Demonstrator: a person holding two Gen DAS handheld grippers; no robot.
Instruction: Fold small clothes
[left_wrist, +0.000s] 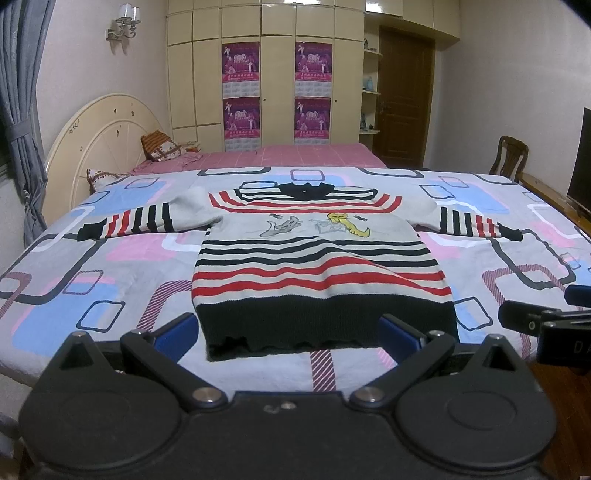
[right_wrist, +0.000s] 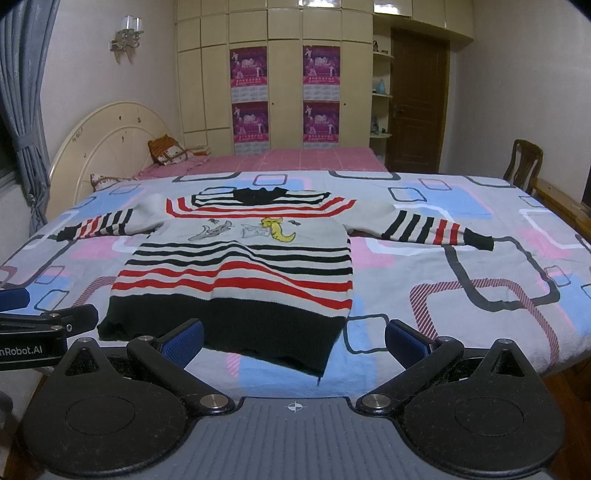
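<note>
A small striped sweater (left_wrist: 314, 266) (right_wrist: 240, 269) in grey, red and black lies flat on the bed, front up, both sleeves spread out sideways and the black hem toward me. My left gripper (left_wrist: 290, 332) hovers open just short of the hem, its blue pads (left_wrist: 177, 334) on either side of the hem's middle. My right gripper (right_wrist: 293, 338) is open too, near the hem's right corner, with nothing between its fingers. Each gripper shows at the edge of the other's view.
The bedspread (left_wrist: 92, 280) has a pattern of pink, blue and grey rectangles. A pink sheet (left_wrist: 295, 155), pillows (left_wrist: 162, 146) and a round headboard (left_wrist: 96, 144) lie beyond. A wooden chair (right_wrist: 524, 162) and a dark screen (left_wrist: 580, 158) stand at the right; wardrobes and a door are behind.
</note>
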